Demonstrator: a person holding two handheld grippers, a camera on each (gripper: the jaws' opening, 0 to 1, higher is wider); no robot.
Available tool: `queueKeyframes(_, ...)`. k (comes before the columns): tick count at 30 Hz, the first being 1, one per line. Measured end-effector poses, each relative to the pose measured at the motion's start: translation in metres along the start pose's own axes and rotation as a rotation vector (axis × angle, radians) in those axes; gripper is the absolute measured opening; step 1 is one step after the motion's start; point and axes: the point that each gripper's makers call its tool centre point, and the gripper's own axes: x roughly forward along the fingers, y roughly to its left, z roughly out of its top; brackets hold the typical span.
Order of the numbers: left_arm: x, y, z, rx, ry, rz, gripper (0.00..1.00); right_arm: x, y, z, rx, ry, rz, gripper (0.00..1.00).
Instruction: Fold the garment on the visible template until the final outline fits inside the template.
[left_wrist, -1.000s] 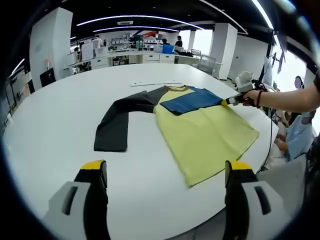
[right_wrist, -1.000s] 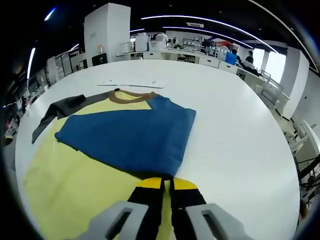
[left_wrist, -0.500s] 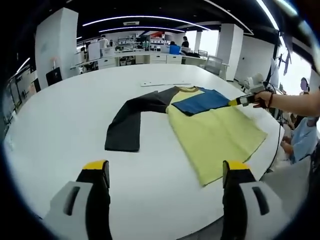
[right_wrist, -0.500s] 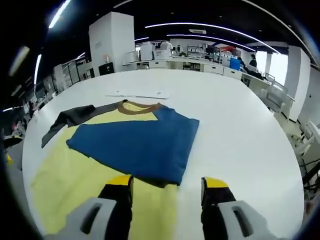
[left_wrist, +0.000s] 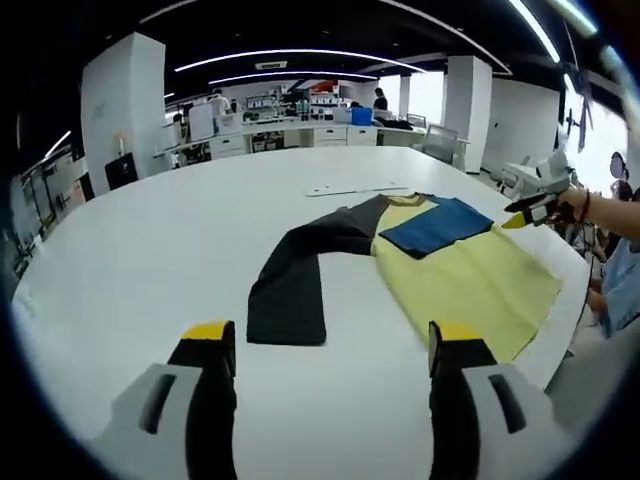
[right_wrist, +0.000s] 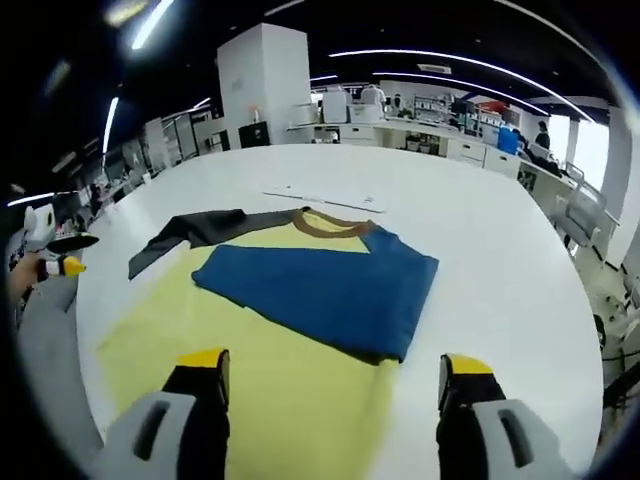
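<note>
Right hand-held gripper (right_wrist: 330, 375) released blue sleeve (right_wrist: 325, 290), now spread above garment (right_wrist: 290, 390) (left (left_wrist: 330, 345) spread too).

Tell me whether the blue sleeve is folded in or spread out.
Folded in: the blue sleeve lies across the yellow body; the dark sleeve is spread out.

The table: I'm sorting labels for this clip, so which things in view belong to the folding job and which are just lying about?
Job:
- garment, blue sleeve folded across it, dark sleeve spread out
- left gripper, open
- right gripper, open

Lying about:
- flat white strip beyond the collar
- desks and chairs behind the table
</note>
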Motion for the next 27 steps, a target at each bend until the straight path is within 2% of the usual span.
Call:
queueKeyframes(7, 0.022, 0.025, 0.010, -0.029, -0.024, 0.033, 0.66, -0.024, 0.017, 0.006, -0.026, -0.020, 0.057, 0.95)
queueKeyframes(9, 0.029, 0.027, 0.012, -0.052, -0.034, 0.028, 0.64, -0.032, 0.027, 0.007, 0.001, -0.024, 0.108, 0.95)
queueKeyframes(12, 0.037, 0.032, 0.015, -0.023, -0.047, 0.042, 0.61, -0.044, 0.036, 0.010, 0.000, -0.037, 0.123, 0.99)
queueKeyframes(15, 0.046, 0.038, 0.015, -0.036, -0.042, 0.053, 0.56, -0.054, 0.045, 0.014, -0.017, -0.054, 0.136, 0.99)
queueKeyframes(20, 0.062, 0.042, 0.020, 0.011, -0.044, 0.063, 0.51, -0.072, 0.060, 0.023, -0.013, -0.083, 0.178, 0.99)
queueKeyframes(24, 0.076, 0.043, 0.023, 0.011, -0.048, 0.079, 0.45, -0.080, 0.066, 0.027, -0.023, -0.096, 0.176, 0.99)
queueKeyframes(27, 0.086, 0.050, 0.021, 0.029, -0.030, 0.113, 0.46, -0.086, 0.071, 0.027, -0.032, -0.087, 0.186, 0.99)
